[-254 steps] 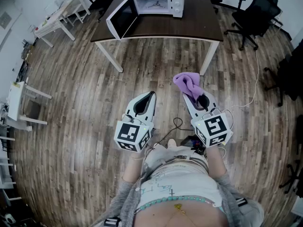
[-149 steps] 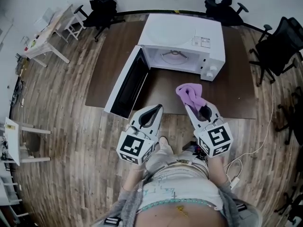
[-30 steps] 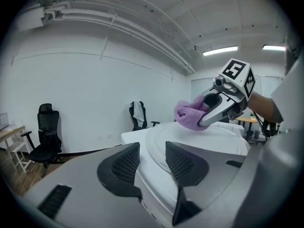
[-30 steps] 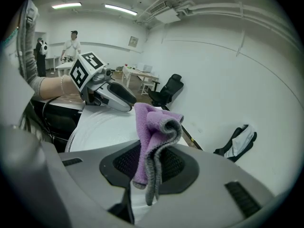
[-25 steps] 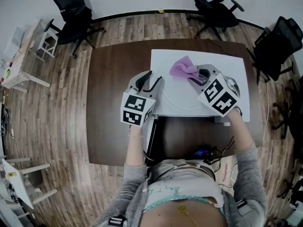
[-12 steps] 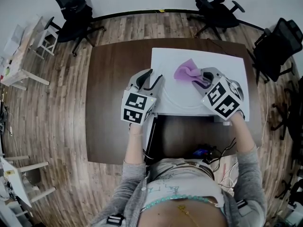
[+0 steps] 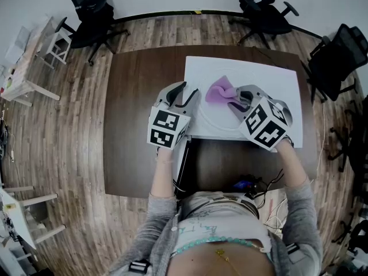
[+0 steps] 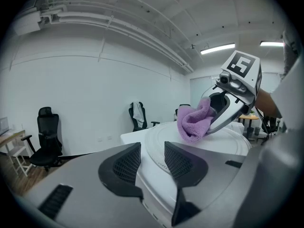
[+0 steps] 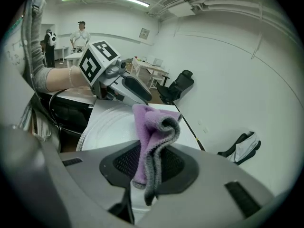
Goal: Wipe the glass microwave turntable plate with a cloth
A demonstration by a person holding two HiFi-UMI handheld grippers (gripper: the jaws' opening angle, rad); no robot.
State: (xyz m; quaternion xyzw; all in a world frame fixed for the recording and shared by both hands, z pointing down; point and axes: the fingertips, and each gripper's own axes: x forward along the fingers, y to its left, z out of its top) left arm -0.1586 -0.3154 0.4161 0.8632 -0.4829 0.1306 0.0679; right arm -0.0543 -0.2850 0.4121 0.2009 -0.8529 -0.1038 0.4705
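Note:
The glass turntable plate lies flat on the white top of the microwave. My left gripper is at the plate's left rim, jaws closed on the rim. My right gripper is shut on a folded purple cloth, which rests on the far part of the plate. In the left gripper view the cloth hangs from the right gripper onto the plate. The right gripper view shows the cloth pinched between its jaws, with the plate and the left gripper beyond.
The microwave stands on a dark brown table, its door open toward me. Black office chairs stand on the wooden floor behind and to the right of the table. Cables lie at the table's near edge.
Over ten seconds I have come up to the microwave with both grippers. In the last half second the right gripper slid the cloth slightly left and nearer on the plate; the left gripper stayed.

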